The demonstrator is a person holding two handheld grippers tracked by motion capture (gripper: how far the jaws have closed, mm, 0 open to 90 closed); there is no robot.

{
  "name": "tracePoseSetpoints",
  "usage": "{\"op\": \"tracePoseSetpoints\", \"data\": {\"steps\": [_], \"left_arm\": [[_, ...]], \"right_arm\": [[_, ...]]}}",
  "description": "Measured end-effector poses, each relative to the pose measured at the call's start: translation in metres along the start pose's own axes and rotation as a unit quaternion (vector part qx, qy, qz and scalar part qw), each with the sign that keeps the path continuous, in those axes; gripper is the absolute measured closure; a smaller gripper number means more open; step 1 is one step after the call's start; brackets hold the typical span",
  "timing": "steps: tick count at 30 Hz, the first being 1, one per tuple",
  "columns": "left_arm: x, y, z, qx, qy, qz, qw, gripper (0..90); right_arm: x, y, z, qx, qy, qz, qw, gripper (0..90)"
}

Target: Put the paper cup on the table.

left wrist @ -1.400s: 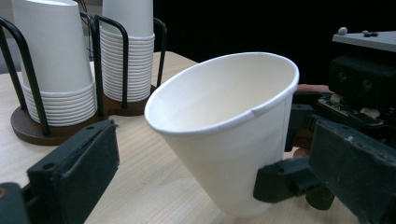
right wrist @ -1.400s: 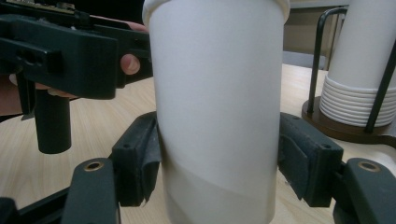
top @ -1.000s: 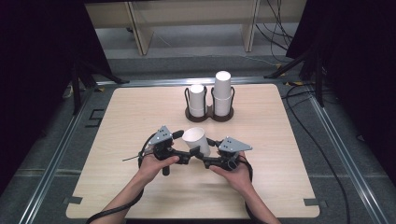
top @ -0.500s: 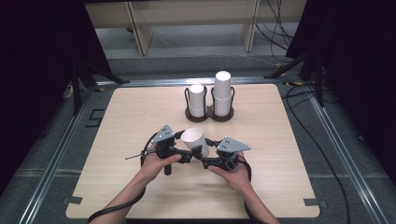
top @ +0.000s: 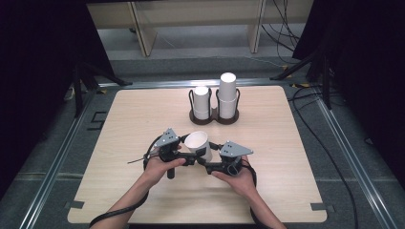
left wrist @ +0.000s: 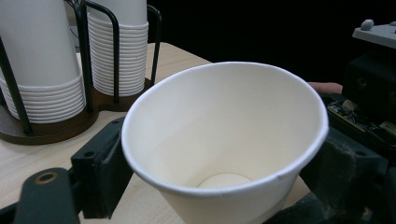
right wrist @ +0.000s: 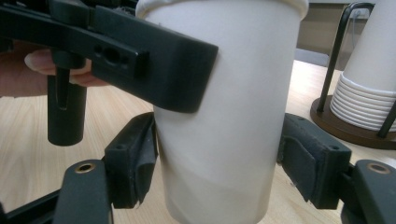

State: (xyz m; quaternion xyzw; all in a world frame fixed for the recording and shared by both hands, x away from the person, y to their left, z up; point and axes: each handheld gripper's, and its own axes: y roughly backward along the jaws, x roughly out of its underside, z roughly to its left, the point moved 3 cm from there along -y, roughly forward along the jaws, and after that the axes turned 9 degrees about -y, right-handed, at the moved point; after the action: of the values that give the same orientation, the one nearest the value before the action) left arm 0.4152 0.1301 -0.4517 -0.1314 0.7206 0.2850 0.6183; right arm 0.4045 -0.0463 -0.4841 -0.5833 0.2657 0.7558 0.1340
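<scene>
Change from a second ago: my left gripper (top: pixel 184 152) has just been closing its jaws, and they now pinch the paper cup (top: pixel 199 146) across its upper wall near the rim. In the right gripper view one of its jaws lies flat on the cup's side. My right gripper (top: pixel 212 161) has just been opening. Its jaws stand at the cup's lower body, one close against the wall at 9 o'clock, the other with a plain gap at 3 o'clock, so that grip is released. Neither hand has shifted across the worktop (top: pixel 119 138), and the cup sits in the same place.

Cup position: near the middle of the worktop, between my two grippers, at 6 o'clock from the cup holder (top: pixel 214 117). It is tilted, mouth toward 10 o'clock. Whether its base touches the wood I cannot tell.

Pose: both forearms come in from 6 o'clock. My left hand (top: pixel 160 167) wraps its grip with the jaws pointing to 3 o'clock. My right hand (top: pixel 236 179) holds its gripper pointing to 10 o'clock. The holder carries two stacks of cups (top: pixel 228 95) at 12 o'clock, well apart from my hands.
</scene>
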Motion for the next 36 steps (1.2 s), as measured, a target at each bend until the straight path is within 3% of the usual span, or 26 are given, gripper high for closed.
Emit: {"op": "tracePoseSetpoints", "data": {"steps": [1,2,3,5,6,7,9,11,18,20,22,28,30,31,34,35,36], "left_arm": [[0.0,-0.001,0.0,0.005,-0.001,-0.009,0.9999,17.8],[0.0,0.0,-0.001,0.001,-0.001,-0.007,1.0,18.3],[-0.001,0.001,-0.001,-0.002,-0.007,-0.003,1.0,18.7],[-0.001,0.002,-0.001,-0.004,-0.01,-0.005,0.9999,19.5],[-0.002,0.002,-0.002,-0.004,-0.014,-0.006,0.9999,19.6],[-0.002,0.003,-0.002,-0.005,-0.018,-0.005,0.9998,19.8],[-0.002,0.003,-0.002,-0.005,-0.025,-0.011,0.9996,19.9],[-0.002,0.006,-0.001,-0.012,-0.035,0.001,0.9993,20.1],[-0.002,0.014,0.004,-0.034,-0.054,0.002,0.9979,20.0],[-0.002,0.018,0.006,-0.042,-0.054,0.005,0.9976,19.9],[-0.002,0.023,0.008,-0.048,-0.06,0.006,0.997,19.8],[0.0,0.036,0.012,-0.07,-0.068,0.01,0.9951,19.5],[0.002,0.041,0.012,-0.079,-0.074,0.015,0.994,19.5],[0.003,0.042,0.013,-0.08,-0.079,0.015,0.9935,19.5],[0.007,0.046,0.014,-0.081,-0.082,0.013,0.9933,19.4],[0.009,0.049,0.014,-0.084,-0.074,0.02,0.9935,19.4],[0.01,0.051,0.014,-0.085,-0.071,0.02,0.9936,19.3]], "right_arm": [[0.001,-0.002,0.002,-0.012,-0.011,-0.005,0.9999,29.7],[0.0,-0.002,0.002,-0.011,-0.005,0.0,0.9999,29.4],[0.0,-0.001,0.001,0.004,0.007,0.0,1.0,29.1],[0.001,-0.002,0.004,-0.011,-0.009,0.018,0.9997,27.2],[0.001,-0.001,0.002,0.001,0.009,0.015,0.9998,26.1],[0.001,-0.002,0.001,-0.002,0.015,0.013,0.9998,24.7],[0.002,-0.003,0.003,0.004,0.011,0.017,0.9998,22.4],[0.004,-0.004,0.002,-0.012,0.016,0.022,0.9996,21.0],[0.003,0.001,0.001,0.0,0.027,0.034,0.999,19.1],[0.004,0.003,0.001,-0.002,0.016,0.035,0.9993,19.8],[0.004,0.007,-0.002,-0.002,0.028,0.036,0.999,20.0],[0.004,0.021,-0.01,0.015,-0.001,0.031,0.9994,21.5],[0.003,0.025,-0.015,0.021,0.005,0.021,0.9996,22.1],[0.004,0.029,-0.016,0.03,-0.003,0.021,0.9993,22.4],[0.007,0.036,-0.017,0.029,-0.023,0.026,0.999,22.7],[0.008,0.037,-0.016,0.025,-0.036,0.028,0.9987,22.7],[0.009,0.041,-0.019,0.028,-0.024,0.03,0.9989,22.8]]}}
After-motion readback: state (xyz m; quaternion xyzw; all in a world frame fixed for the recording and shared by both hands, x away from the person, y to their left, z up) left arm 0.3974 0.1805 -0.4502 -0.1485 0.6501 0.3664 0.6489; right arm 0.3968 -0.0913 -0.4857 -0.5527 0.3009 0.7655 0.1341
